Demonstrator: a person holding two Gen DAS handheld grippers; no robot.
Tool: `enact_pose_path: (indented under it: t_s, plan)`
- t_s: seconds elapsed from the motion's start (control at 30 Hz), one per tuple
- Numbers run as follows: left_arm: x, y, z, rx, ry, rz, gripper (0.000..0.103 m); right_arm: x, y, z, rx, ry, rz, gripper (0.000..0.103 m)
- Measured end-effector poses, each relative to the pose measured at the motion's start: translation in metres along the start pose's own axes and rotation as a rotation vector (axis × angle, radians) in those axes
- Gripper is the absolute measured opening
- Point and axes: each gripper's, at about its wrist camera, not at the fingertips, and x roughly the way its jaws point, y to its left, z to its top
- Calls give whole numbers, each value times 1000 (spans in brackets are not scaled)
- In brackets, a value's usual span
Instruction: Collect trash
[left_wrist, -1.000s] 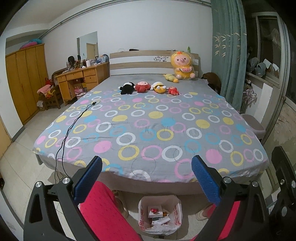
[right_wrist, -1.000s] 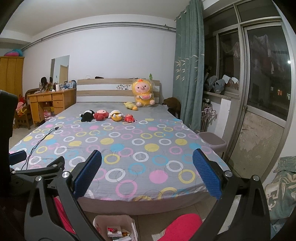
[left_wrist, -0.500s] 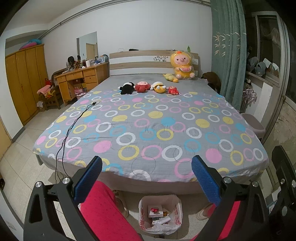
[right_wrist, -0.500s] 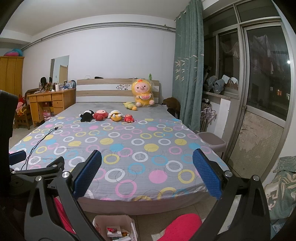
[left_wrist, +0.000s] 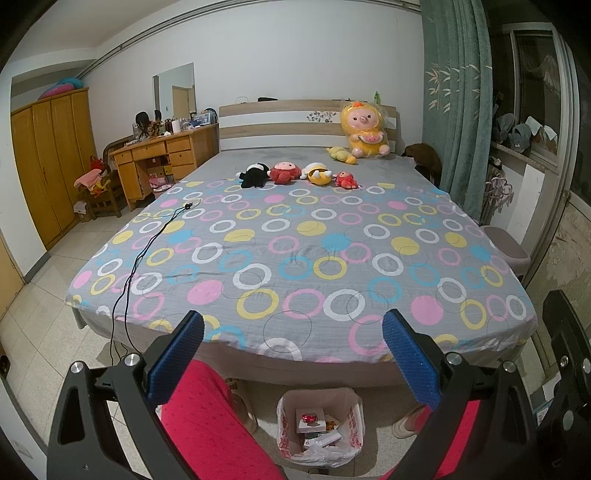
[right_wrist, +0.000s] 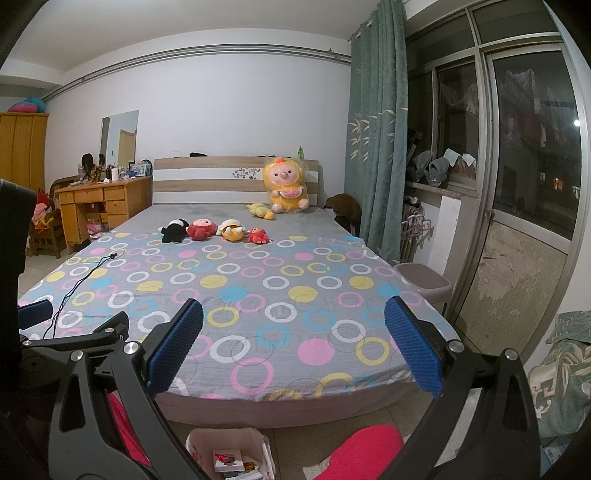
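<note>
Foot of a bed, seen along both handheld grippers. The left gripper (left_wrist: 291, 354) and the right gripper (right_wrist: 293, 341) are both spread wide with nothing between the blue pads; each hovers level above the near edge of the bed (left_wrist: 295, 258), pointing toward the headboard.

The task's thing in view is the bin (left_wrist: 320, 424), a small floor bin lined with a printed plastic bag, standing on the tiles just below the bed's foot, between the person's red-trousered legs. It is upright, mouth up, and already holds some scraps: small cartons and a red wrapper. From both grippers it lies below and slightly ahead. In the left view it sits almost centred under the jaws; in the right view only its rim (right_wrist: 229, 454) shows, low and left of centre. The left gripper therefore appears the nearer and better aligned.

No loose trash is identifiable on the bed; only plush toys (left_wrist: 295, 173) and a black cable (left_wrist: 147, 240) lie there. The bin has no marked long axis; access is from straight above, so a downward tilt seems the governing move.
</note>
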Motion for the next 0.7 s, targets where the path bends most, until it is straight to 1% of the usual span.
enact_pose_path:
  t_s: [0.47, 0.7]
  plan:
    - [-1, -1, 0, 4, -4, 5, 95, -1, 1, 0, -1, -1, -4, 96]
    - [-2, 10, 1, 15, -13, 5, 95, -1, 1, -2, 4, 1, 1, 96]
